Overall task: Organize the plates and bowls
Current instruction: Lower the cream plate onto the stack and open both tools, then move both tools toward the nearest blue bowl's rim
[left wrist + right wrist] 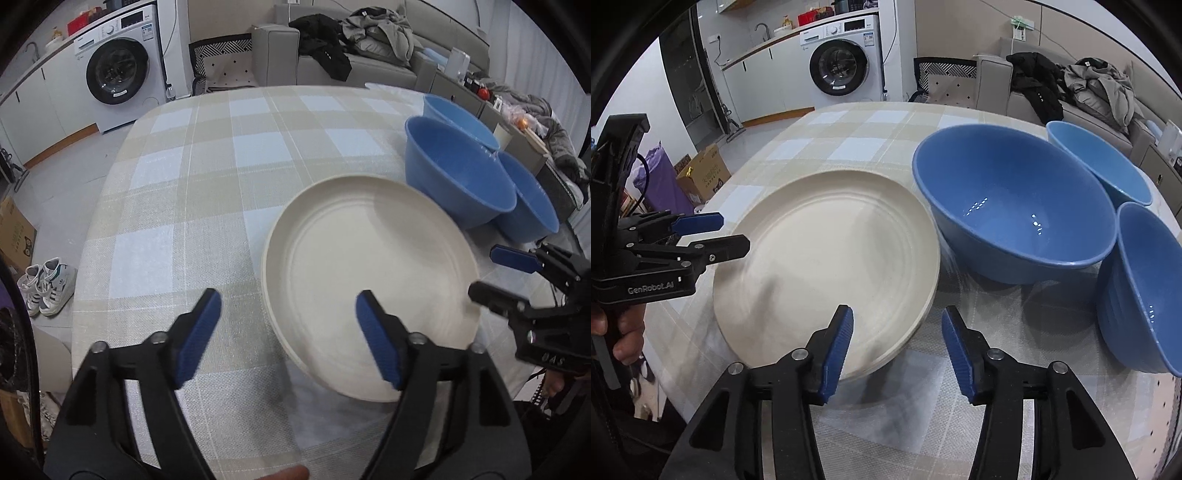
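Plates (827, 266) sit stacked on the checked cloth (207, 206) just beside three blue bowls (1012, 206); left gripper (288, 332) and right gripper (897, 347) both spread, empty; judgement: approach a bowl rim low, clamp squarely.

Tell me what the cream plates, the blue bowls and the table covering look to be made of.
Cream plates: matte, no glare, faint concentric rings; likely unglazed-look ceramic or melamine.
Blue bowls: glossy, sharp light reflections inside; glazed ceramic or hard plastic, unclear which.
Table covering: woven fabric, visible weave texture, plaid print.
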Available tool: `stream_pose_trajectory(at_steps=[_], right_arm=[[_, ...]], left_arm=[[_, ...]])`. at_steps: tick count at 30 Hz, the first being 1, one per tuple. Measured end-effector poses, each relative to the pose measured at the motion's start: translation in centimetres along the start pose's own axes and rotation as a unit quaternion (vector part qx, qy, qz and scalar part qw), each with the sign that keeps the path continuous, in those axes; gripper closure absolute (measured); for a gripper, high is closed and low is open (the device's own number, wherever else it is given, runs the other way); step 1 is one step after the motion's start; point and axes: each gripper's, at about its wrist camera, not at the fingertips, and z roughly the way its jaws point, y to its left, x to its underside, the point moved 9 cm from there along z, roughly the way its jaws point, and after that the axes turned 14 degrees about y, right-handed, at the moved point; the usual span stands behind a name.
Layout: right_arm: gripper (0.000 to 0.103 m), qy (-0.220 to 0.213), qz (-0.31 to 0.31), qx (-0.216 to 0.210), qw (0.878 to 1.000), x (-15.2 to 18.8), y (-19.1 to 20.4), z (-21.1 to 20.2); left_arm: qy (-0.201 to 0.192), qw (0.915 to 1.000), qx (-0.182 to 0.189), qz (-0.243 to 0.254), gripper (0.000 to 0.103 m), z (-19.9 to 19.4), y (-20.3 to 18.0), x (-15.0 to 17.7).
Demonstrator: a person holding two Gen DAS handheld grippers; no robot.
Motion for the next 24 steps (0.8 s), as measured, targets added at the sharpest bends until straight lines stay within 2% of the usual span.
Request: stream_pose_trajectory(at_steps=[1,2,3,5,7,9,15,24], right_arm=[[0.034,-0.005,0.000,-0.002,1.000,0.0,0.1,-0.5],[0.021,-0.009,0.001,-0.005,1.000,-0.1,0.1,-1.0],[0.016,-0.014,0.002,-0.006,1.000,-0.2,0.0,-1.5],[0.015,-0.023,0.002,-0.010,1.000,-0.3,-0.1,-2.7],[0.010,-0.033,0.008,-0.008,0.999,-0.4,-0.5,-3.9],[0.003,-0.044,0.015,-0.008,0.999,-0.5,-1.1,-5.2],[0.001,-0.083,0.042,-0.007,0.996,-1.2,-3.5,-9.8],[0.001,-0.124,0.100,0.014,0.987,-1.9,-8.8,-14.4]], left_arm=[[-0.004,1.0000,0.004,0.000,0.023,-0.5,-0.1,-0.2],[-0.008,0.9999,0.007,0.001,0.023,-0.9,-0.3,-0.4],[-0.011,0.9999,0.010,0.001,0.019,-1.4,-0.5,-0.7],[-0.019,0.9997,0.014,0.005,0.014,-2.3,-1.1,-1.3],[-0.031,0.9993,0.019,0.010,0.002,-3.2,-1.8,-2.0],[-0.044,0.9984,0.031,0.016,0.001,-4.3,-2.6,-2.7],[-0.062,0.9960,0.063,0.009,0.001,-6.0,-4.6,-5.1],[-0.076,0.9942,0.068,0.034,0.001,-7.2,-8.0,-9.5]])
